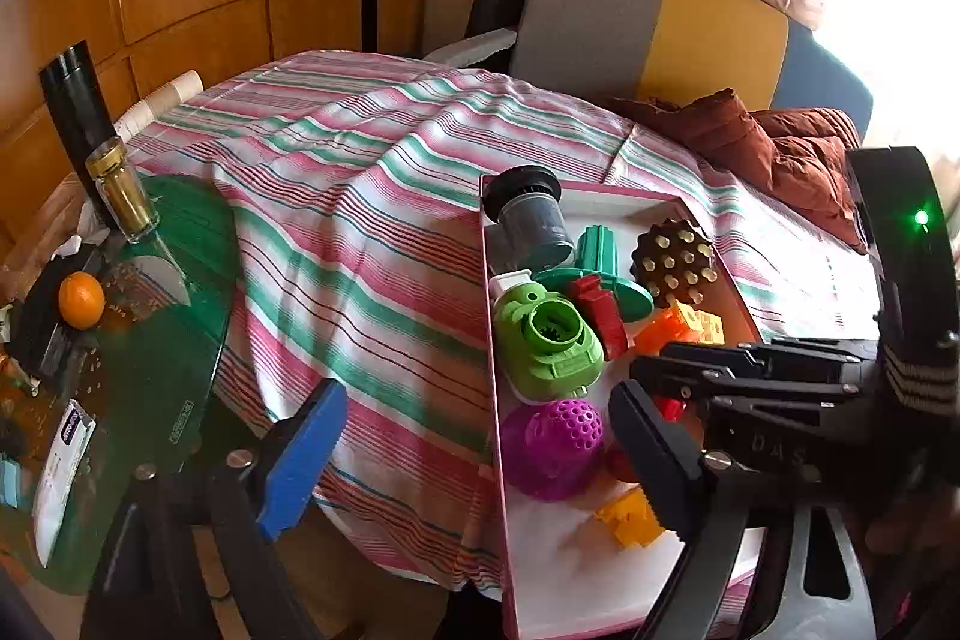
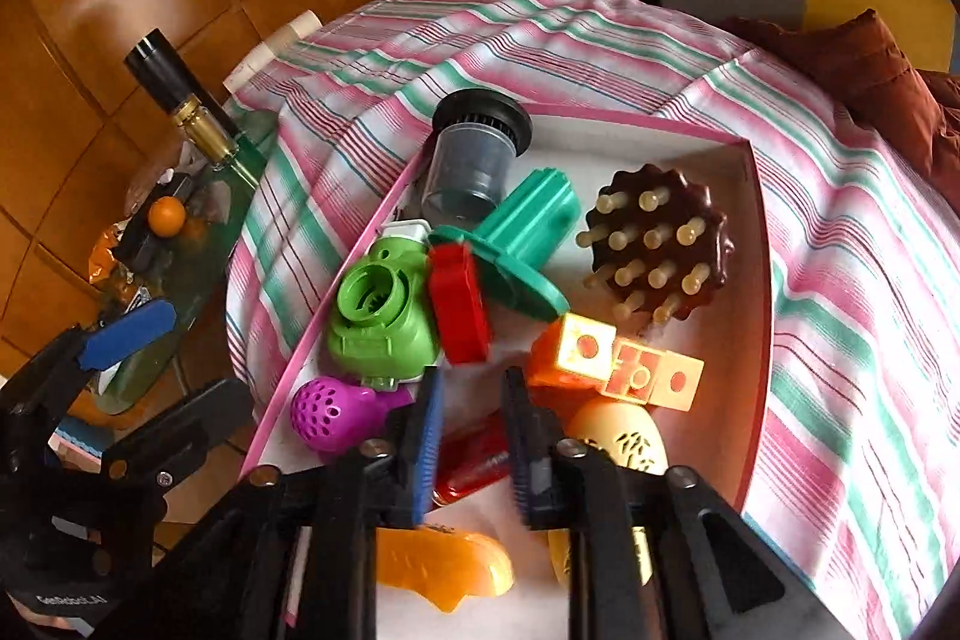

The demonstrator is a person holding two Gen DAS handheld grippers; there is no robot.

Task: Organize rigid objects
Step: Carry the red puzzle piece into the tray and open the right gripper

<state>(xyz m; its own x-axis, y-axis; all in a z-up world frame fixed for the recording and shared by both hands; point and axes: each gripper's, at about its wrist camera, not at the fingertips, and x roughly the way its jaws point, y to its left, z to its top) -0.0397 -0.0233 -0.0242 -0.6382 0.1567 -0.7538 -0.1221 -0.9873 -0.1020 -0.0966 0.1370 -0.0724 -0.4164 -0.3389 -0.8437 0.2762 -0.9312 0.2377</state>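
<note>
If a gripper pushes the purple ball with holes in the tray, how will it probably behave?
The purple perforated ball looks round, so it would probably roll on the tray's flat floor. Its many holes suggest a hollow shell, likely light. Hard-looking plastic probably stays stiff, though smooth fingers could slip on the curve.

L gripper (image 1: 474,436) angled down, jaws wide apart, nothing between the pads; one blue pad (image 1: 303,463) out to the left, other finger at right. R gripper (image 2: 471,400) tilted steeply down, jaws nearly closed w/ a narrow gap, nothing gripped. Grippers sit close together, L's fingers visible in R's view.
</note>
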